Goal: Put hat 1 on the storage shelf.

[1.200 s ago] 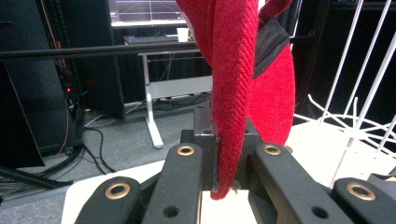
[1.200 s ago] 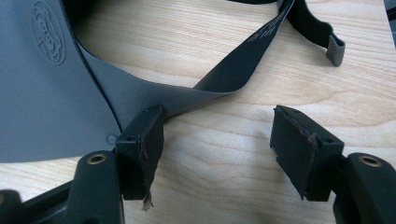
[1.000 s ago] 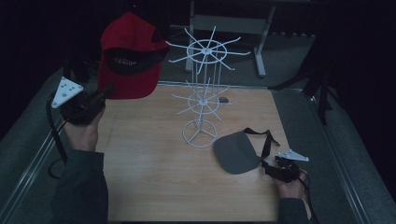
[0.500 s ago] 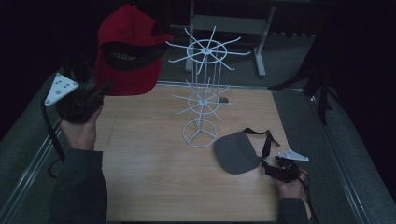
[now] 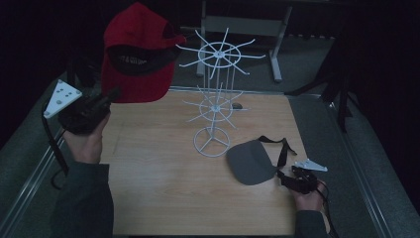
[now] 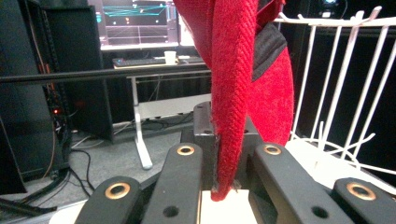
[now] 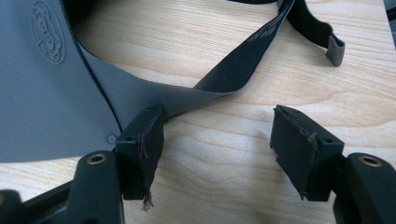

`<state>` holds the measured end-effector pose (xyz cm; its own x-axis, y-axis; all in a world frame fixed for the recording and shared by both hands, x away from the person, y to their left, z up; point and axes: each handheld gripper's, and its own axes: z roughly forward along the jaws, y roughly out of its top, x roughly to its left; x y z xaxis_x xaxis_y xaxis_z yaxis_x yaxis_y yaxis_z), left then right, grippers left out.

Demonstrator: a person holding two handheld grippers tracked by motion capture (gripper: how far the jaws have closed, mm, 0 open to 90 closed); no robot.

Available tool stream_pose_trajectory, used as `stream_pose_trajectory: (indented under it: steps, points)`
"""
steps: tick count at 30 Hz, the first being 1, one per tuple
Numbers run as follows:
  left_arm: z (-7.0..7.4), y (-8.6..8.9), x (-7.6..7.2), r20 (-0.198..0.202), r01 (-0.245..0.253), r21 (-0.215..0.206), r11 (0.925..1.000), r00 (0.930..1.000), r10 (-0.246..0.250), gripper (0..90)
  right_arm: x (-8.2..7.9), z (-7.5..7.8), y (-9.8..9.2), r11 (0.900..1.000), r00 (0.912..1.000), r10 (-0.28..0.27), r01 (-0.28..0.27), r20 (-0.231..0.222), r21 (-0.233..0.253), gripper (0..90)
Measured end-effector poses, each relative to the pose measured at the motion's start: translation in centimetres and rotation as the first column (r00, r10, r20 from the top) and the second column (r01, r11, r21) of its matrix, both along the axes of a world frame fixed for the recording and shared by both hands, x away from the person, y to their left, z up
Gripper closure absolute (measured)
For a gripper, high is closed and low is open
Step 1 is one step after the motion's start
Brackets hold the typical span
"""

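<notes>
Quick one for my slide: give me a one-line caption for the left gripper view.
Left tongs shut on the red cap, lifting it beside the white wire rack.

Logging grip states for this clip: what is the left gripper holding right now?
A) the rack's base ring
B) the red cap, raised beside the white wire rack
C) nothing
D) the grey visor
B: the left gripper is shut on the red cap, raised beside the white wire rack.

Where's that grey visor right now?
The grey visor lies flat on the wooden table, at the right of the high view, between the white wire rack's base and the right gripper.
</notes>
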<state>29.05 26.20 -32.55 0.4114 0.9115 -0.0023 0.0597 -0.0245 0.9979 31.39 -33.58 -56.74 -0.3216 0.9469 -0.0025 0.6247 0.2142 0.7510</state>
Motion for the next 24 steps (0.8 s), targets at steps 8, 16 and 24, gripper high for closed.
stream_pose_trajectory:
  steps: [8,16,24]
  points:
    - [0.2,0.0,0.1,0.003,-0.013,-0.005,0.9999,0.9999,0.013,85.8,0.0,0.0,0.0,1.000,1.0000,0.000,0.000,0.000,0.002,34.7]
    - [0.0,-0.4,-0.2,0.004,0.012,0.005,0.9999,0.9999,-0.012,85.8,0.0,0.0,0.0,1.000,1.0000,0.000,0.000,0.000,0.001,34.7]
    - [-1.2,-1.4,0.2,-0.021,0.031,0.043,0.9986,0.9993,-0.030,85.7,0.0,0.0,0.0,1.000,1.0000,0.000,0.000,0.000,0.001,34.7]
